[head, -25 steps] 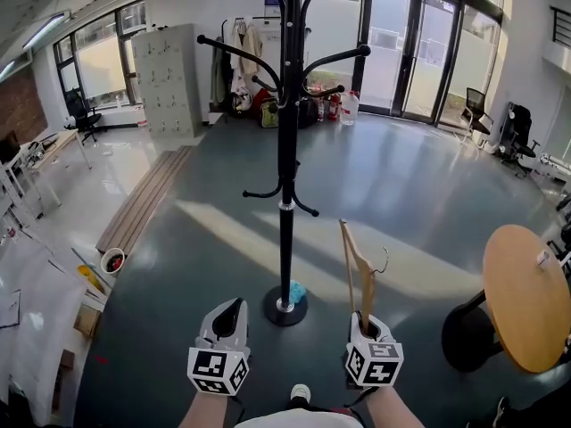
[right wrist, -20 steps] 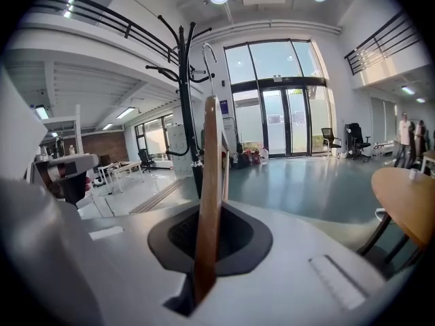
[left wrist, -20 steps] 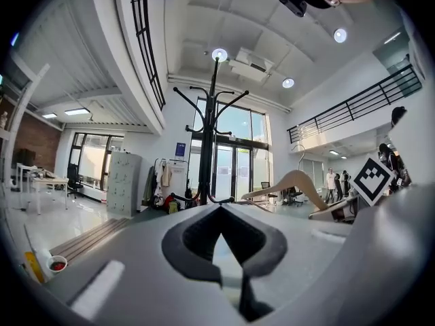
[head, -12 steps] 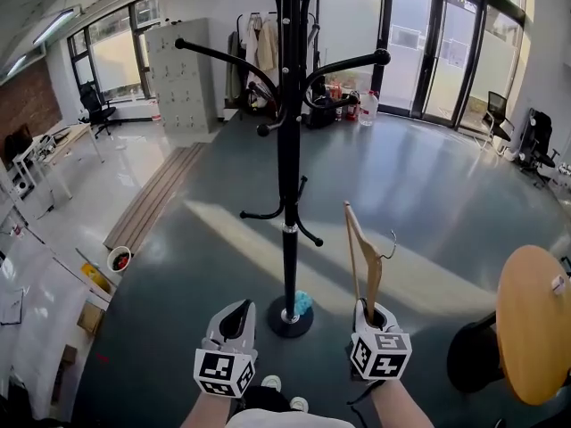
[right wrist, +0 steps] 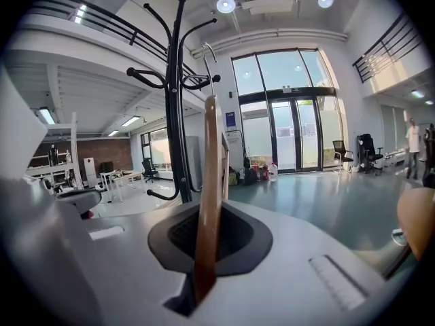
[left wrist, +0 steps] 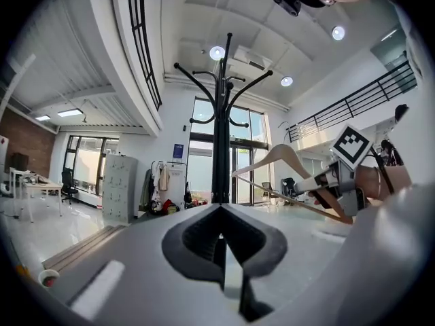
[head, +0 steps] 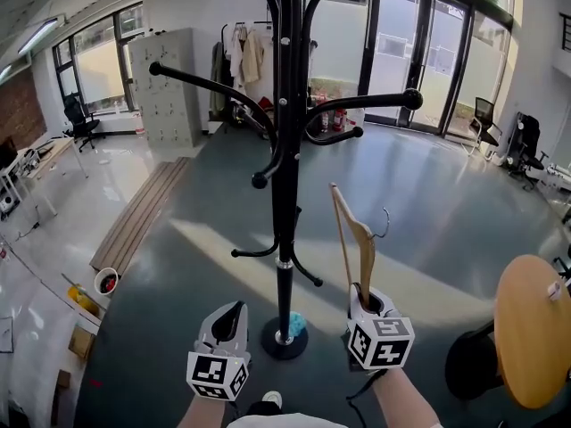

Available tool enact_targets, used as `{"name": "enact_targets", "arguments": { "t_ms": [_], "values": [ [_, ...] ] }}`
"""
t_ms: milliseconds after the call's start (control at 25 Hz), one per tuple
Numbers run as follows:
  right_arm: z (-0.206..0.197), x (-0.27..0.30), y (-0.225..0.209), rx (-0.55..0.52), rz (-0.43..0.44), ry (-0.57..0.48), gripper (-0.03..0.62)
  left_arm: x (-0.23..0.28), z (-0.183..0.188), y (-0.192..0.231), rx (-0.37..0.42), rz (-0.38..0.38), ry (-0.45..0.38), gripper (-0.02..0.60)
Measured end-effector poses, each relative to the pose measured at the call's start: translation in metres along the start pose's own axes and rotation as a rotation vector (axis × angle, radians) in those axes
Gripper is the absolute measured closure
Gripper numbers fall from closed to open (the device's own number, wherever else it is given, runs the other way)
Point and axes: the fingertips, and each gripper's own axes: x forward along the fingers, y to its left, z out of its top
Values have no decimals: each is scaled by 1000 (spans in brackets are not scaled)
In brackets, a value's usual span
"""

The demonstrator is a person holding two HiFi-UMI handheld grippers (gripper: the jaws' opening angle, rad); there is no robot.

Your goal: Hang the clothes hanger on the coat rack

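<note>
A black coat rack [head: 284, 150] with curved arms stands straight ahead on a round base; it also rises in the left gripper view [left wrist: 221, 134] and the right gripper view [right wrist: 178, 100]. My right gripper [head: 370, 303] is shut on one end of a wooden clothes hanger [head: 354, 243], which stands upright just right of the pole, its metal hook [head: 384, 224] pointing right. In the right gripper view the hanger [right wrist: 207, 195] runs up out of the jaws. My left gripper [head: 228, 317] is shut on nothing, left of the rack's base.
A round wooden table [head: 533, 328] stands at the right. Grey lockers [head: 168, 87], hanging clothes and glass doors [head: 419, 52] line the far wall. Planks [head: 138, 208] and a small bucket [head: 105, 282] lie on the floor at left.
The view has come closer to the rack, whose arms now reach nearer overhead. My right gripper has lifted the hanger slightly and tilted its top leftward toward the pole.
</note>
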Motion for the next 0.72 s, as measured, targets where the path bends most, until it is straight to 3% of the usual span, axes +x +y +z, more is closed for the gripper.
{"name": "enact_targets", "arguments": {
  "t_ms": [400, 720],
  "values": [
    [99, 50, 16, -100, 0, -85, 566, 33, 1, 25, 5, -36, 16, 581],
    [127, 88, 31, -143, 36, -45, 566, 38, 2, 38, 2, -24, 18, 581]
  ]
}}
